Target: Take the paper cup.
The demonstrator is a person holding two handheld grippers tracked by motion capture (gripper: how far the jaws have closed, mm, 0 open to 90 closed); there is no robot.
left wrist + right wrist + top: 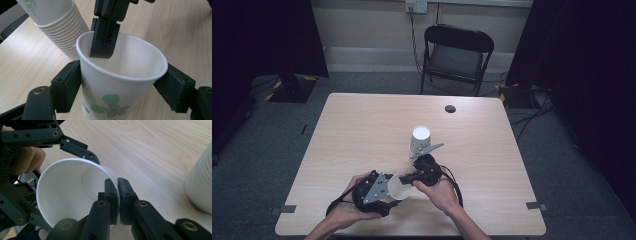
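Observation:
A white paper cup (397,188) printed with flowers lies tilted near the table's front edge, its mouth toward the right. My left gripper (377,192) is shut on the cup's body (110,97), one jaw on each side. My right gripper (412,179) is shut on the cup's rim (116,185), one jaw inside the mouth and one outside. In the left gripper view the right gripper's fingers (103,37) dip into the cup. A stack of the same paper cups (420,140) stands upside down at the table's middle, just beyond both grippers.
The wooden table (362,130) has a dark round hole (450,108) near its far edge. A black folding chair (457,55) stands behind the table. Cables lie on the floor at the right (532,115).

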